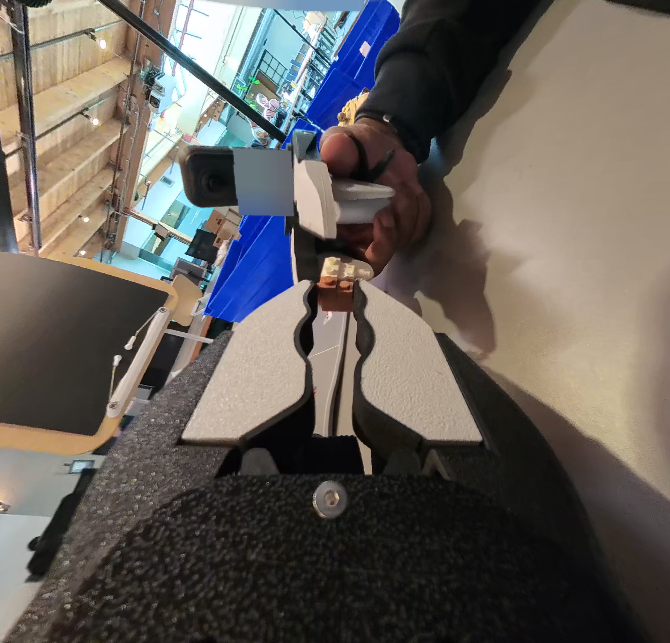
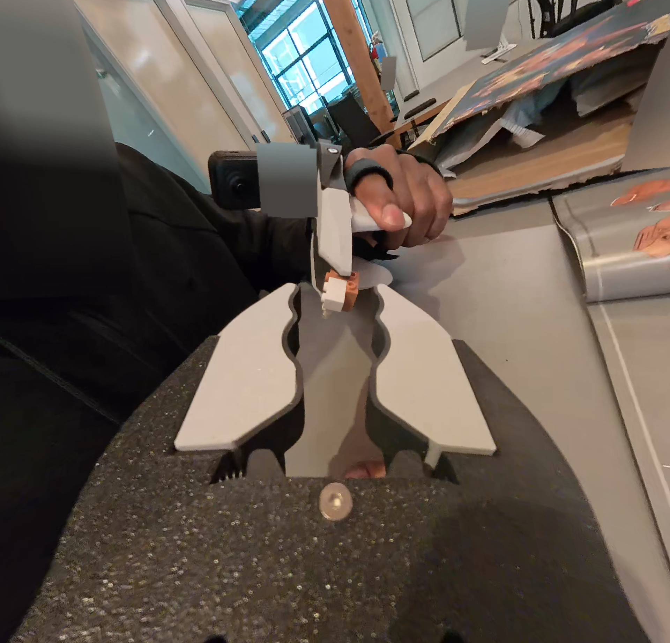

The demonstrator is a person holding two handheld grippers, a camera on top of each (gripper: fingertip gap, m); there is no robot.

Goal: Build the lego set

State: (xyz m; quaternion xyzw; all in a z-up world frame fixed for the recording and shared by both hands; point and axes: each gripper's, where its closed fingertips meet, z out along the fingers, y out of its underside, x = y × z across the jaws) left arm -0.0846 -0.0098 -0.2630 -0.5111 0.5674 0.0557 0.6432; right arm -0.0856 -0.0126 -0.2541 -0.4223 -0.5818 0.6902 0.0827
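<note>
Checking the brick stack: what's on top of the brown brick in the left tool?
A white brick sits attached to the brown brick, which the left tool pinches by its sides. The joint between the two bricks is hidden; the right tool stands open beside them.

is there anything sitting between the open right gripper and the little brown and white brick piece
Nothing visible does. The brick piece, clamped in the left gripper, sits just beyond the open right gripper, no pad touching it, with only bare table behind.

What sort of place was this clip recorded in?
Probably an open-plan office or lab workspace: a pale table, stacked blue bins, glass-panelled doors, and office chairs by a large window.
</note>
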